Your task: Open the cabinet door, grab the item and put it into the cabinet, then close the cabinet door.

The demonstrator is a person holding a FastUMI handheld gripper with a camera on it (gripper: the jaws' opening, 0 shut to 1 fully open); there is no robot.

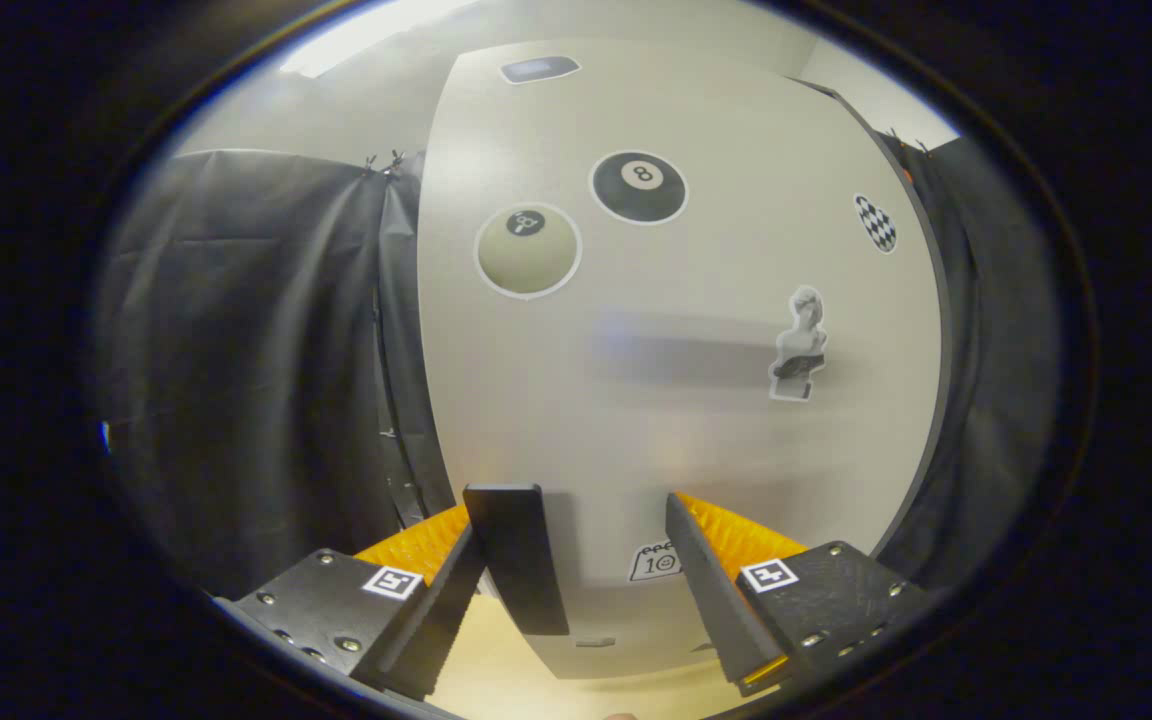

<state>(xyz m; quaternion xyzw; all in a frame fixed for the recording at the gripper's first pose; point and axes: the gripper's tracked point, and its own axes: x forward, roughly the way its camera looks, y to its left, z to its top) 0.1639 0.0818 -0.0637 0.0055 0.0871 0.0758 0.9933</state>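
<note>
A pale cabinet door (676, 420) with several stickers on it stands close in front of me. Its black bar handle (518, 560) stands upright near the door's left edge, low down. My gripper (576, 515) is open right at the door. The handle sits between the fingers, close against the left finger (441, 610), and a wide gap separates it from the right finger (711, 590). Nothing is held. Whether the door stands ajar I cannot tell.
Black cloth (256, 360) hangs to the left of the door, and more of it (986, 400) hangs beyond its right edge. A light wooden surface (496, 670) lies below the fingers, under the door's bottom edge.
</note>
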